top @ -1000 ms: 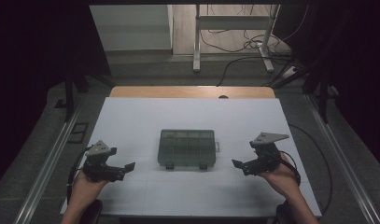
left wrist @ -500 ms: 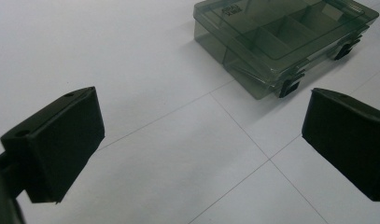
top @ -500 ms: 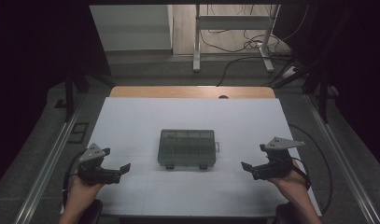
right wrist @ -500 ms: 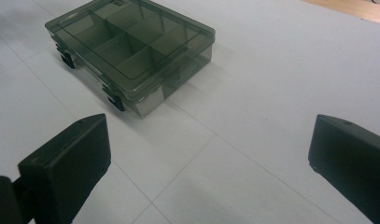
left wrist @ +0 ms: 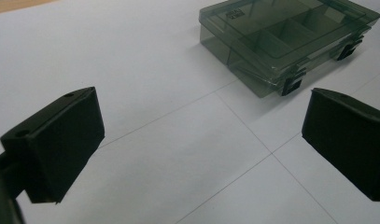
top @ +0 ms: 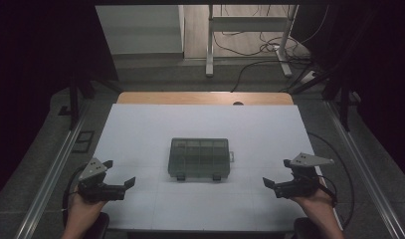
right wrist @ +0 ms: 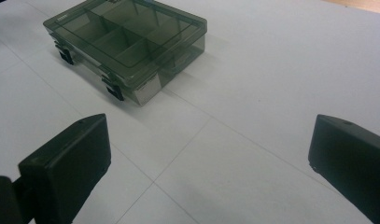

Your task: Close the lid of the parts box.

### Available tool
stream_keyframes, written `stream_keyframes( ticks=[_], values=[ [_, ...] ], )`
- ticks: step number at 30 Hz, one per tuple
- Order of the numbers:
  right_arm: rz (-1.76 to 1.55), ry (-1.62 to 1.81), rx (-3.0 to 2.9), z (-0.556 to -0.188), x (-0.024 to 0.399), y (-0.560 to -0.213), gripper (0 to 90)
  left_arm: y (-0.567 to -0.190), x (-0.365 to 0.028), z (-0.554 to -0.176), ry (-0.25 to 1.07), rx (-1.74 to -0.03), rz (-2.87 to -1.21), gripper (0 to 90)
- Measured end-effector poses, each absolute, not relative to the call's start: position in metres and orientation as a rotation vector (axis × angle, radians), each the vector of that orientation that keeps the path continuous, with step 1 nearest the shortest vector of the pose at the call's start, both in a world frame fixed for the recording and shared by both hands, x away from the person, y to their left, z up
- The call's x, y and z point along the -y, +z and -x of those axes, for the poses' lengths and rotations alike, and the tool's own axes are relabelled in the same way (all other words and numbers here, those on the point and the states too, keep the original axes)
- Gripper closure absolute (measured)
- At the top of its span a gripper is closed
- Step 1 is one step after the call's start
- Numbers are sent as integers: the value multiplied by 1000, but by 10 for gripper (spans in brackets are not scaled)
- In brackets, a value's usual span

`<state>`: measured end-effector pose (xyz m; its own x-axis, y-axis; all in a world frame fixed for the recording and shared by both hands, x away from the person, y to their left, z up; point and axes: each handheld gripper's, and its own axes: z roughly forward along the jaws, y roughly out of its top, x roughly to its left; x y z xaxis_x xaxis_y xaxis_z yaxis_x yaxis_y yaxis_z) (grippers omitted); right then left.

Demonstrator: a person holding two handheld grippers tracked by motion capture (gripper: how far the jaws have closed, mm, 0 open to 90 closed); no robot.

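- A smoky, see-through compartment box (top: 199, 158) lies flat near the middle of the white table (top: 140, 129), lid closed, with dividers showing through the lid.
- Its long axis runs left to right across the table in the high view; its two dark latches (top: 197, 177) sit on the long side that faces the person, so the front points toward the near edge.
- In the left gripper view the box (left wrist: 290, 37) sits at the upper right, well beyond the jaws, with a latch (left wrist: 292, 85) on its near edge; in the right gripper view the box (right wrist: 127, 42) lies at the upper left, again well apart from the jaws.
- The left gripper (top: 121, 175) is held low at the near left corner of the table, jaws spread wide with nothing between them, pointing right and a little toward the box.
- The left hand (top: 83, 211) comes up from the bottom edge, wrapped around the back of the tool.
- The right gripper (top: 277, 176) mirrors it at the near right corner, jaws likewise wide apart and empty, pointing left toward the box.
- The right hand (top: 314, 204) grips it from behind, forearm entering from the bottom edge.
- Both grippers stand well clear of the box, one on either side.
- Beyond the table's far wooden edge (top: 205, 98), cables (top: 269, 47) lie on the floor.
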<state>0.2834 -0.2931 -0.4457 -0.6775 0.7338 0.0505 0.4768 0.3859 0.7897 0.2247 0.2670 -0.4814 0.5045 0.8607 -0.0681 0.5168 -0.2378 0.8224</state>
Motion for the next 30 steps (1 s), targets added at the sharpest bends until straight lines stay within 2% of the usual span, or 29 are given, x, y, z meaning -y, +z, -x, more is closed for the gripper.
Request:
stream_keyframes(
  ticks=[19,30],
  values=[
    [-1076,1178,-2302,-264,300,-447,0,-480,-278,-211,587,-1179,-1921,0],
    [-1111,1130,-2306,-256,306,-455,0,-482,-283,-211,557,-1190,-1921,0]
  ],
)
